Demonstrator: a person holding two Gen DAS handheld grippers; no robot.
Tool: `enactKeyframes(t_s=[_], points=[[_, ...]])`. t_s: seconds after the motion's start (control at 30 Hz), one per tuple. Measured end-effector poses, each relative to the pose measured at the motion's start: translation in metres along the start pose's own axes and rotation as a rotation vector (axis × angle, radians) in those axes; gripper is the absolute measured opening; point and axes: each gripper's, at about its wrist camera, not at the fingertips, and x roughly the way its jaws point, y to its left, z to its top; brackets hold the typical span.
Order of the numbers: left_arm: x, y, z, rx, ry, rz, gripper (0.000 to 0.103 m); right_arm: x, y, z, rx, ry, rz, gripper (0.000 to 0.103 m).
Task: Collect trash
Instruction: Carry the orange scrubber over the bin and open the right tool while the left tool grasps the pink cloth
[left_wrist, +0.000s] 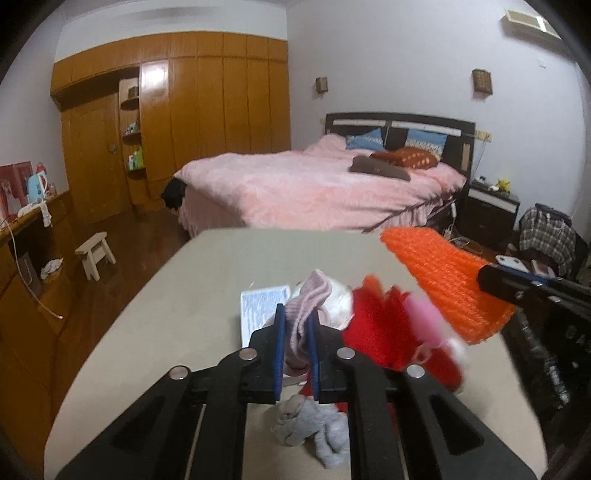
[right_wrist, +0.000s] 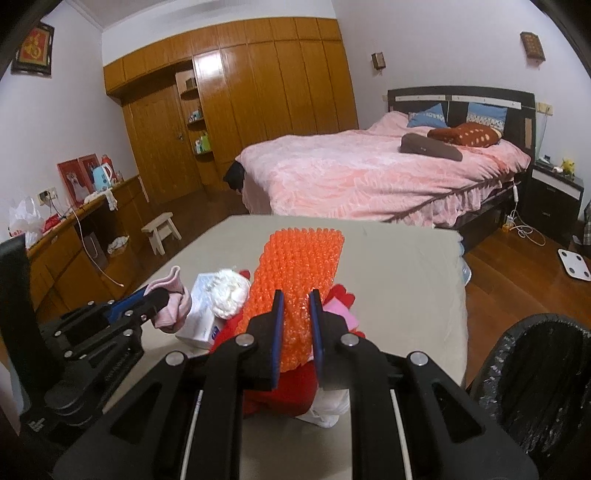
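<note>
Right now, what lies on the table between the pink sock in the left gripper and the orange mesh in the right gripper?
In the right wrist view, a white crumpled wad and a white box lie between the pink sock and the orange mesh.

bubble wrap (right_wrist: 299, 273): orange, bumpy
sock (left_wrist: 306, 314): pale pink, ribbed
gripper pads (right_wrist: 277, 339): blue
bedspread (right_wrist: 369, 177): pink, leaf-textured
wardrobe (right_wrist: 258, 96): glossy brown wood
table (right_wrist: 399, 280): beige

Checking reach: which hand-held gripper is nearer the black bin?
Right. The right hand-held gripper, shut on orange mesh, has the bin just beside it; the left, holding a pink sock, is across the pile.
</note>
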Motion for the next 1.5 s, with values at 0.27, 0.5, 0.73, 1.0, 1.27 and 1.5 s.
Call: enactKeyframes(t_s=[0.27,0.5,0.73,1.0,1.27,1.5], points=[[-0.031,-0.036,0.029,0.021,-0.068,-0.102,0.011,-0.043,-0.019,0.013,0.023,-0.066,-0.036,0.013],[-0.036,-0.088,0.041,0.056,-0.087,-0.214,0.011,-0.082,-0.060,0.011,0.061,-0.094,-0.135,0.013],[-0.029,-0.149,0.039,0.082,-0.063,-0.339,0.011,-0.120,-0.110,-0.007,0.100,-0.092,-0.266,0.013],[-0.019,-0.219,0.031,0.117,-0.012,-0.484,0.011,-0.152,-0.172,-0.040,0.169,-0.047,-0.436,0.013],[-0.008,-0.267,0.013,0.162,0.066,-0.593,0.016,-0.161,-0.208,-0.071,0.229,-0.006,-0.532,0.016],[-0.005,-0.266,0.008,0.172,0.073,-0.611,0.051,-0.164,-0.215,-0.082,0.253,-0.009,-0.578,0.053]])
